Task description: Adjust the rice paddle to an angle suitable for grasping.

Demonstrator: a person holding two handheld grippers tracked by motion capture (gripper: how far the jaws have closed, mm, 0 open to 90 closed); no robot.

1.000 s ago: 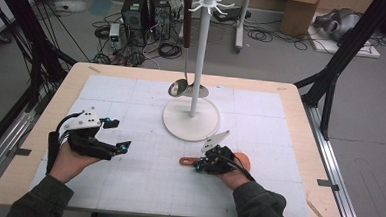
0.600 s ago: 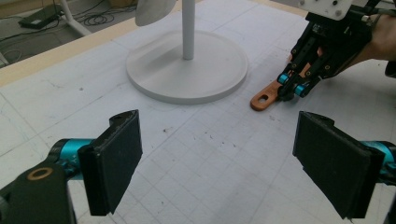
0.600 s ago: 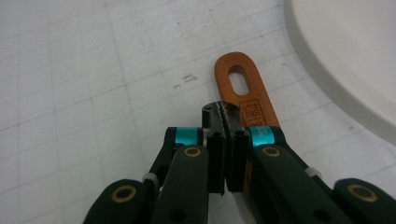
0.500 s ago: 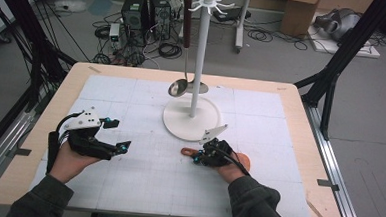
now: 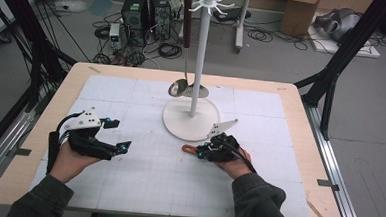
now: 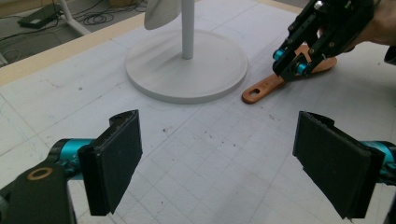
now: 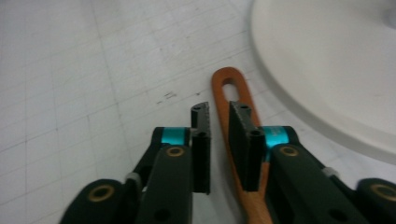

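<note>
Room: cluttered floor beyond the far edge, with cables, computer cases and cardboard boxes.
Table (image 5: pixel 300 124): light wooden top, covered by a white gridded mat (image 5: pixel 142 181).
Stand (image 5: pixel 200 54): white pole on a round white base, set on the mat nearer the far edge, about midway between the side edges.
Ladle (image 5: pixel 184 63): hung by its dark handle from a hook at the stand's top, metal bowl low beside the pole, above the base.
Wooden spatula (image 7: pixel 240 135): orange-brown, flat on the mat just off the near rim of the stand's base, toward the right; holed handle end pointing toward the left edge.
Right gripper (image 5: pixel 202 150): low over the spatula, jaws a narrow gap apart and just been opening; handle seen through the gap from the right gripper view, right pad just above or touching it, no squeeze visible.
Left gripper (image 5: pixel 115 134): held in the left hand (image 5: pixel 68 162) above the mat toward the left edge, well apart from the spatula; jaws spread wide, bare mat between the pads (image 6: pixel 116 158).
</note>
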